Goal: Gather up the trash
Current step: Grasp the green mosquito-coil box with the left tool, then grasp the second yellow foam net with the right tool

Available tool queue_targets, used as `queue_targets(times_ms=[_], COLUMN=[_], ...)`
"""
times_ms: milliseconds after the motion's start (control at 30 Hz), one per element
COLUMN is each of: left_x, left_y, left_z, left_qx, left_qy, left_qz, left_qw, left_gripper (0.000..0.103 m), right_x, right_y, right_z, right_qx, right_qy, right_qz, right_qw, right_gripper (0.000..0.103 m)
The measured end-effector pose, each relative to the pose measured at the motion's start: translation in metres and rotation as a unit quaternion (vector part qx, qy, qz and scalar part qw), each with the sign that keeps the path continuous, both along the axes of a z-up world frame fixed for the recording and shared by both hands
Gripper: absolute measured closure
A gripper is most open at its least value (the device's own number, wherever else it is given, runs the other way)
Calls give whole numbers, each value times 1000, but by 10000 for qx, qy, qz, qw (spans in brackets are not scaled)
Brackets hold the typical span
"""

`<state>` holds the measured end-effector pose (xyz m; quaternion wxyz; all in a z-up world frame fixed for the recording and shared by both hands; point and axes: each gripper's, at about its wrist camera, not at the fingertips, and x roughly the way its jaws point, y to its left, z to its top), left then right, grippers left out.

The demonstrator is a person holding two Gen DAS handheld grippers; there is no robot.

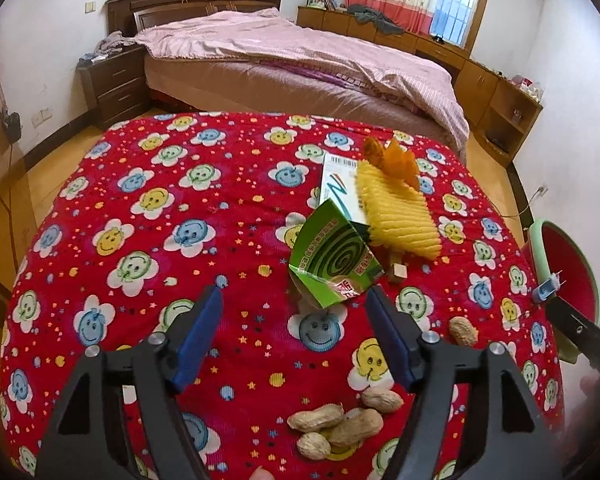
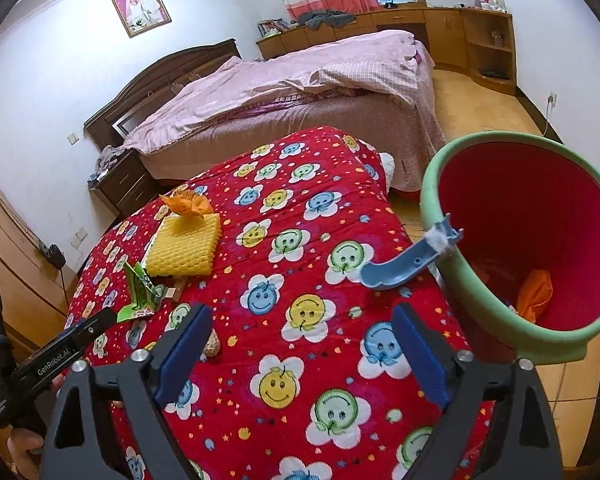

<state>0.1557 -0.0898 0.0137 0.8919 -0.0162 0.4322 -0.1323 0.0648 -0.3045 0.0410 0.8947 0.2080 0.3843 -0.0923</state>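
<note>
My left gripper (image 1: 296,304) is open and empty just short of a green mosquito-coil box (image 1: 334,262), which also shows in the right wrist view (image 2: 140,292). Behind it lie a white carton (image 1: 336,184), yellow foam netting (image 1: 400,216) and orange peel (image 1: 396,158). Several peanut shells (image 1: 336,424) lie under the left gripper. My right gripper (image 2: 300,328) is open and empty. Just ahead of it a blue plastic piece (image 2: 404,264) is in the air beside the rim of the red bin with a green rim (image 2: 432,184), which holds orange trash (image 2: 534,292).
The table wears a red cloth with smiley flowers (image 1: 160,208). A bed with a pink cover (image 1: 292,52) stands behind it, a dark nightstand (image 1: 116,84) to its left and wooden cabinets (image 1: 496,92) along the right wall. A small wooden block (image 1: 400,270) lies by the box.
</note>
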Motion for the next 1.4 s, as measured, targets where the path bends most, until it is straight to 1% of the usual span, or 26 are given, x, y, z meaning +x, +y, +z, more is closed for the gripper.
queue_targets(times_ms=[167,267,367,567,667,833,900,933,1033,1167,1267,1400], left_x=[11,18,23,38,43,46,45,45,43,40,40,45], left_y=[-8,-17,-26,-43,-46,-43,-40,-40,-34,-24,-12,8], left_z=[-12,-17,-18,-25,-30,-31,-30,-29,-27,-20,-14,-10], left_qx=[94,68,97,378,508,420,450,458,336,274,231,279], left_qy=[146,178,153,119,171,211,162,148,154,38,-13,-13], left_qz=[-110,-221,-302,-379,-366,-340,-296,-298,-350,-265,-84,229], left_qw=[9998,9996,9994,9985,9979,9983,9984,9984,9987,9993,9997,9993], left_gripper=[30,29,23,23,23,24,32,34,34,34,34,34], right_x=[9,13,18,23,24,25,27,28,31,35,40,49], right_y=[0,-3,-6,-11,-14,-15,-14,-13,-8,2,10,23], right_z=[-7,-10,-14,-19,-20,-20,-20,-19,-18,-15,-13,-10], right_qx=[34,65,80,103,111,101,101,97,54,3,-45,-60], right_qy=[48,75,120,169,187,207,213,210,207,196,194,188], right_qz=[30,33,33,16,6,4,24,38,106,225,322,477], right_qw=[10000,9999,9999,9998,9998,9997,9997,9997,9997,9996,9993,9987], right_gripper=[8,8,8,8,8,8,8,8,8,8,8,8])
